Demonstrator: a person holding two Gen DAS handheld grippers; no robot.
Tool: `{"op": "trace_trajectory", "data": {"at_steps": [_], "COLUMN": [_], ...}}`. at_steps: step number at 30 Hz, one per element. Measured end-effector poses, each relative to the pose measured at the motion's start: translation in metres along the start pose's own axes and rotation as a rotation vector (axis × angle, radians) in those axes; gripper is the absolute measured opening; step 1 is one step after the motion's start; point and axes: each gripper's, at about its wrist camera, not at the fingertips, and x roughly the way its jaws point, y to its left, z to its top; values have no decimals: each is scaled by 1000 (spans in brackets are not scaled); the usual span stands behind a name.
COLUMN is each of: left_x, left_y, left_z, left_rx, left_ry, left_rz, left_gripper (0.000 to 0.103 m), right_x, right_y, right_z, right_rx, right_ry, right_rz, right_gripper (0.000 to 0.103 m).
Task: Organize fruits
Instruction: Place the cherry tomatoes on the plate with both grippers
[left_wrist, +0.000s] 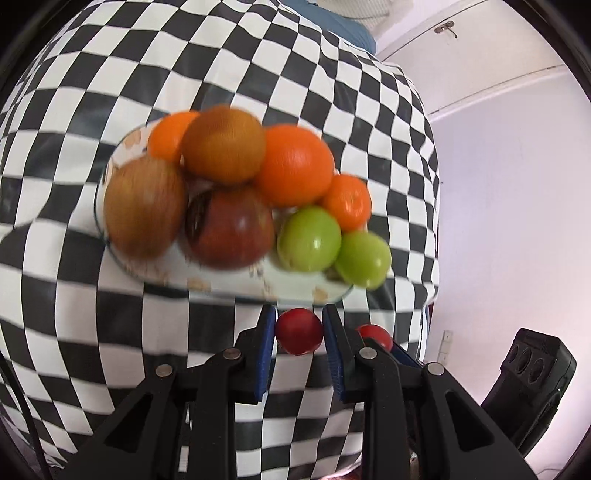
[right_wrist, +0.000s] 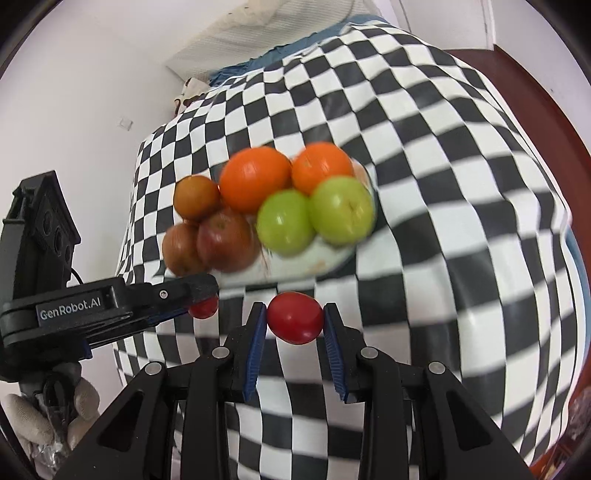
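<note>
A white patterned plate (left_wrist: 236, 284) (right_wrist: 317, 266) on the checkered cloth holds a pile of fruit: oranges (left_wrist: 295, 166) (right_wrist: 255, 179), two green apples (left_wrist: 309, 239) (right_wrist: 341, 210), a red apple (left_wrist: 231, 229) (right_wrist: 225, 240) and brown fruits (left_wrist: 144, 210) (right_wrist: 195, 197). My left gripper (left_wrist: 299, 330) is shut on a small red tomato (left_wrist: 299, 331), just short of the plate's near rim. My right gripper (right_wrist: 295, 322) is shut on another small red tomato (right_wrist: 295, 322), also just before the plate. The left gripper's tomato also shows in the right wrist view (right_wrist: 203, 307).
The black-and-white checkered cloth (left_wrist: 74, 332) (right_wrist: 461, 258) covers the table. A white wall (left_wrist: 517, 221) lies beyond its right edge. The right gripper's body (left_wrist: 532, 384) sits low at right in the left wrist view. A gloved hand (right_wrist: 37, 417) holds the left gripper.
</note>
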Motion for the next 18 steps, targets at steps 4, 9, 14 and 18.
{"op": "trace_trajectory", "data": {"at_steps": [4,9,14,18], "left_x": [8,26,30,27], "left_y": [-9,-23,-31,-41], "left_z": [18,25,26,26], "left_rx": [24,67,96,140], "left_ry": [-1,7,6,-26], "left_rz": [21,60,135,191], "left_gripper": [23,24,25,35], "right_x": [19,40,49,42], "right_y": [6,7,1,-1], "right_z": [19,28,29,31], "right_rx": [-28,-44,-26,-12], "right_ry": [17,46,55,20], "right_rz": [-16,-40,-42,-55], "right_gripper": [34,34,35,83]}}
